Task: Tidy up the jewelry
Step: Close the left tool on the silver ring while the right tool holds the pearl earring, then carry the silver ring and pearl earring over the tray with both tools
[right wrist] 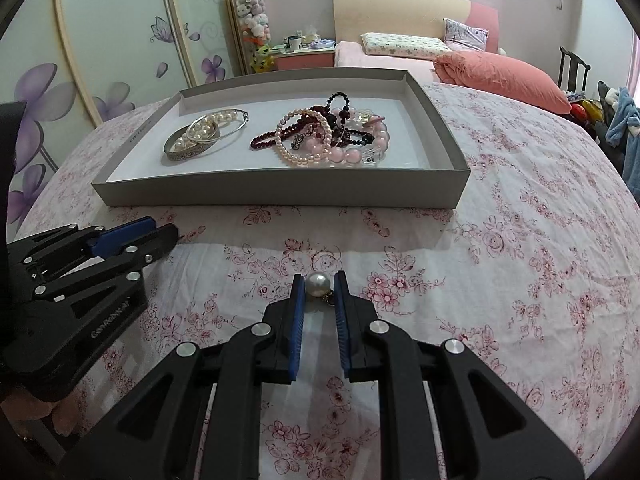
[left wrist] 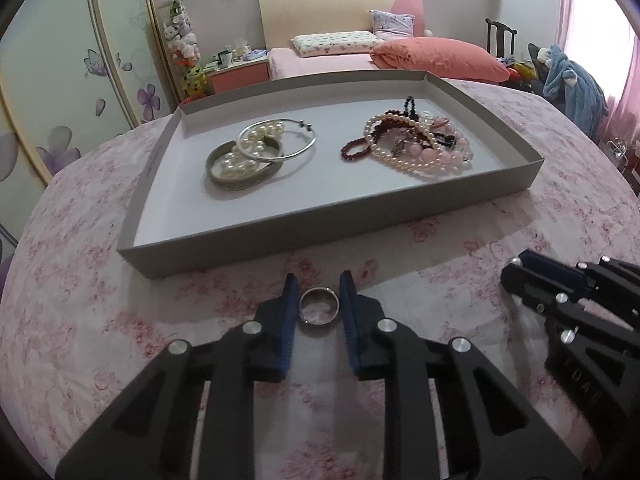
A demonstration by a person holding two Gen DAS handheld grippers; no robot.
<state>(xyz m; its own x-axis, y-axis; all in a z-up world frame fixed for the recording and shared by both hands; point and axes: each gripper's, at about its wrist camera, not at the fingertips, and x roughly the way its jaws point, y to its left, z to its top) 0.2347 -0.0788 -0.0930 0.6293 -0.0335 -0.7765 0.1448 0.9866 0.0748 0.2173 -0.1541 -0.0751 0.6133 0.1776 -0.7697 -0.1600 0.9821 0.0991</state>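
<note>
Two small pieces lie on the floral cloth, the grey tray (left wrist: 332,240) at twelve o'clock. The left gripper (left wrist: 320,294) brackets a stiff, slippery silver metal ring (left wrist: 320,306); the right gripper (right wrist: 319,286) pinches a smooth round pearl earring (right wrist: 318,285), best held across its middle.

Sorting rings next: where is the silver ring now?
In the left wrist view, the silver ring sits between the left tongs on the floral cloth, just before the tray.
</note>
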